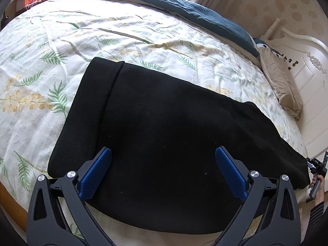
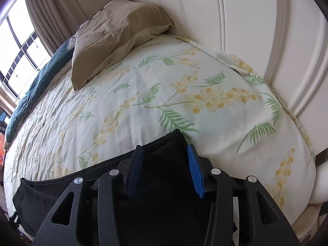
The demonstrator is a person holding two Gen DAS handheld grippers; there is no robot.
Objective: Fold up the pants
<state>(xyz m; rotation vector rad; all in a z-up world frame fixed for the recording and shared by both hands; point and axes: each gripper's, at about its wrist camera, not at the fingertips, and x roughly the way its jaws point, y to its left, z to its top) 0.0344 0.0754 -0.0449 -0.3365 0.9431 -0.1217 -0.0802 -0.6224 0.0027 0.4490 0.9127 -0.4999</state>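
Observation:
Black pants (image 1: 164, 127) lie flat on the floral bedsheet (image 1: 51, 65), waistband at the far left, legs running right to the bed's edge. My left gripper (image 1: 163, 153) hovers over the near edge of the pants, blue pads wide open and empty. In the right wrist view the leg end of the pants (image 2: 164, 149) lies on the sheet (image 2: 184, 94). My right gripper (image 2: 165, 149) stands over that end with its blue fingers part open, the cloth between them; no pinch shows. The right gripper (image 1: 316, 164) also shows at the far right of the left wrist view.
A tan pillow (image 2: 114, 32) and a dark teal blanket (image 1: 184, 8) lie at the far side of the bed. A white headboard (image 2: 256, 30) stands on the right. A window with curtains (image 2: 18, 47) is at the left.

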